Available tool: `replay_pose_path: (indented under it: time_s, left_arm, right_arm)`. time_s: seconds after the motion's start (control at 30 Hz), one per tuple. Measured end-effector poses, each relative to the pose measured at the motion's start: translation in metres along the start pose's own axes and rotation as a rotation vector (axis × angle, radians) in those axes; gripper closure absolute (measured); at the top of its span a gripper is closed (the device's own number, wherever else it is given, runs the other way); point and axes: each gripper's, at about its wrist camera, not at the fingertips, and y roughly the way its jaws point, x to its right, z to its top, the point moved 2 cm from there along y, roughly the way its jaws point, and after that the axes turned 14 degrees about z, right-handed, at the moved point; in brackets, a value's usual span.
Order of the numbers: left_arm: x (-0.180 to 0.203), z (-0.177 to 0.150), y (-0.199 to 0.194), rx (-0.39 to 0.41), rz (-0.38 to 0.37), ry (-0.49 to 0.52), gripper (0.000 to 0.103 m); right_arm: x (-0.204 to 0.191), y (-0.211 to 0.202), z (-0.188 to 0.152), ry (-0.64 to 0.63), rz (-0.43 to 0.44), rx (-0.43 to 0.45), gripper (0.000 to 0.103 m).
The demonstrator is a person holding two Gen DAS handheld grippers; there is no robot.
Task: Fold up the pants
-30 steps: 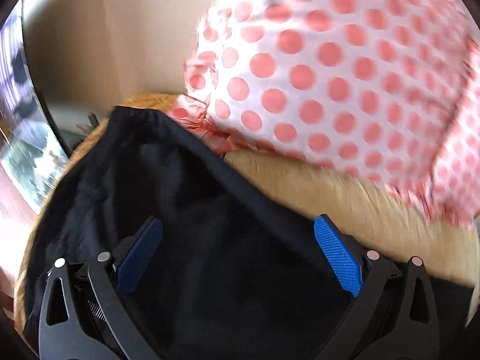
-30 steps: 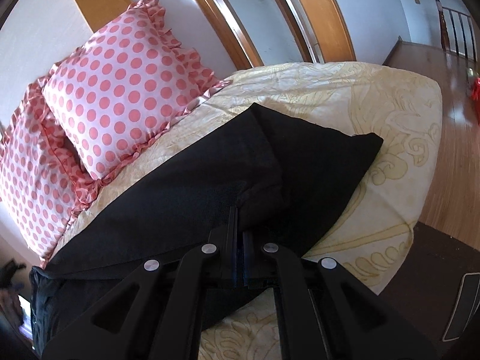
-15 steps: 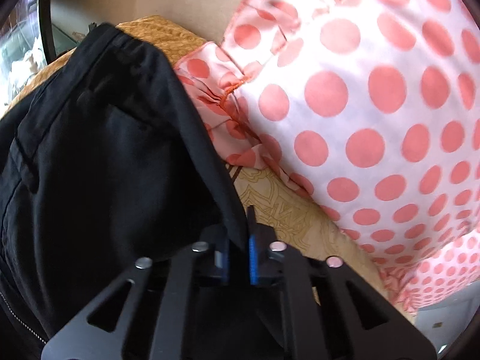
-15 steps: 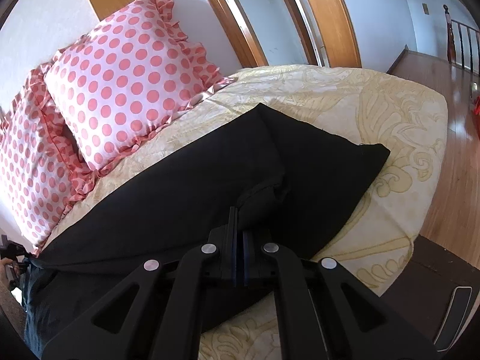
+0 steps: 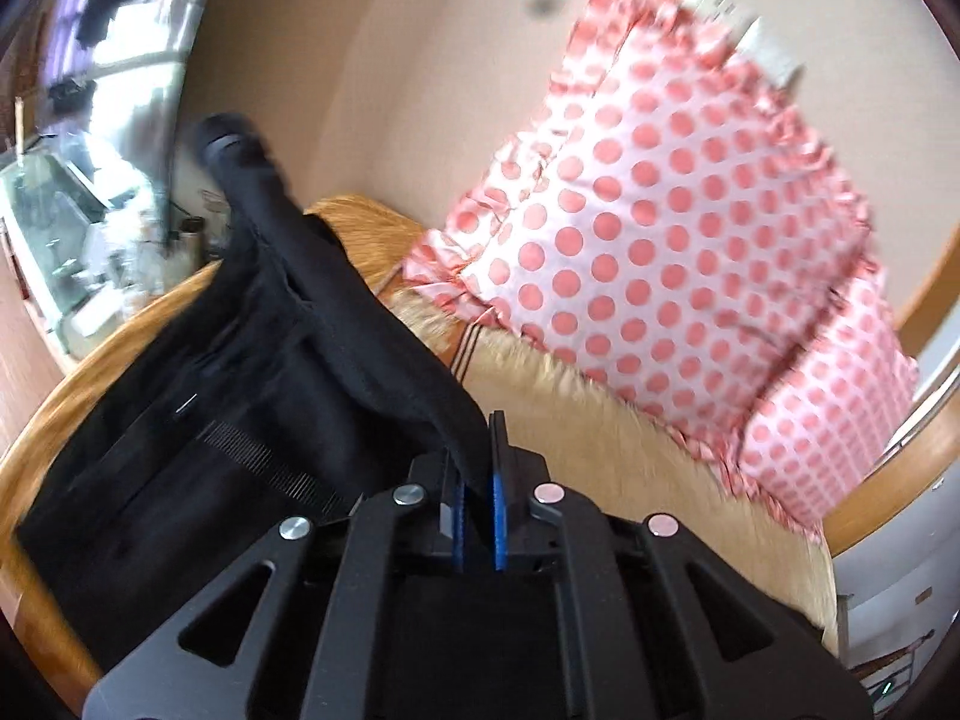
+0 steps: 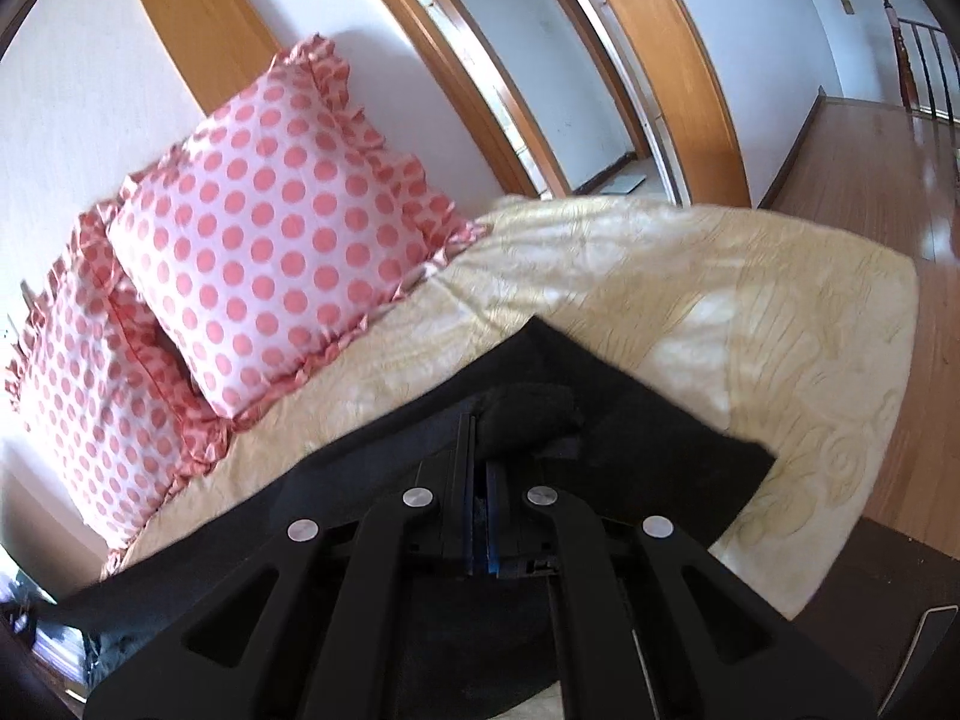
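The black pants (image 5: 252, 384) lie on a bed with a cream patterned cover (image 6: 720, 300). My left gripper (image 5: 478, 480) is shut on the waistband edge of the pants and holds it lifted; the cloth hangs away to the left. My right gripper (image 6: 480, 480) is shut on a bunched fold of the pants (image 6: 648, 438) at the leg end, raised off the cover. Much of the pants lies hidden under both grippers.
Two pink polka-dot pillows (image 6: 282, 252) lean against the wall at the head of the bed; they also show in the left wrist view (image 5: 672, 240). The wooden floor (image 6: 870, 150) and door frames lie beyond the foot. A cluttered glass cabinet (image 5: 72, 228) stands left.
My left gripper went from open to shut on the waistband and has lifted it. My right gripper has raised its end of the pants, pulling the leg ends closer.
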Motion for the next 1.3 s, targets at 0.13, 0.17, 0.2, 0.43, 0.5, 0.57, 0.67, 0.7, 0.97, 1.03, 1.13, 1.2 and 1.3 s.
replay_pose_path:
  time_s: [0.13, 0.17, 0.2, 0.43, 0.5, 0.57, 0.67, 0.7, 0.97, 1.03, 1.13, 1.2, 1.3]
  left_arm:
    - [-0.035, -0.073, -0.029, 0.042, 0.073, -0.031, 0.096]
    - [-0.046, -0.097, -0.029, 0.038, 0.111, -0.033, 0.095]
    - [-0.051, -0.111, -0.025, 0.026, 0.134, -0.034, 0.096]
    - [-0.069, -0.148, -0.016, 0.033, 0.165, -0.072, 0.096]
    - [-0.068, -0.149, -0.016, 0.036, 0.170, -0.053, 0.093]
    - [-0.071, -0.153, -0.007, 0.003, 0.163, -0.065, 0.090]
    - [-0.080, -0.151, -0.010, 0.013, 0.124, -0.131, 0.067]
    - [-0.086, -0.149, -0.014, 0.028, 0.123, -0.155, 0.049]
    - [-0.134, -0.120, -0.012, 0.040, 0.133, -0.361, 0.037]
    - [-0.143, -0.115, -0.006, 0.023, 0.113, -0.397, 0.040]
    - [-0.146, -0.109, -0.002, 0.018, 0.133, -0.416, 0.061]
    - [-0.146, -0.109, -0.001, 0.017, 0.150, -0.399, 0.080]
    - [-0.145, -0.115, -0.008, 0.043, 0.179, -0.373, 0.088]
  right_arm:
    - [0.013, -0.004, -0.004, 0.024, -0.037, -0.008, 0.101]
    - [0.017, -0.003, -0.006, 0.035, -0.046, -0.017, 0.101]
    - [0.022, -0.002, -0.010, 0.050, -0.055, -0.030, 0.101]
    - [0.026, -0.007, -0.009, 0.068, -0.043, -0.026, 0.101]
    - [0.025, -0.015, -0.006, 0.064, -0.051, 0.001, 0.101]
    - [0.028, -0.013, -0.009, 0.051, -0.097, -0.027, 0.101]
    - [0.040, -0.010, -0.018, 0.086, -0.109, -0.058, 0.101]
    - [0.043, -0.010, -0.020, 0.095, -0.106, -0.056, 0.101]
    - [0.041, -0.009, -0.020, 0.085, -0.103, -0.051, 0.101]
    - [0.041, -0.008, -0.020, 0.086, -0.103, -0.052, 0.101]
    - [0.041, -0.007, -0.019, 0.079, -0.103, -0.051, 0.101]
    - [0.040, -0.007, -0.016, 0.076, -0.095, -0.043, 0.101]
    - [0.039, -0.011, -0.013, 0.069, -0.102, -0.020, 0.101]
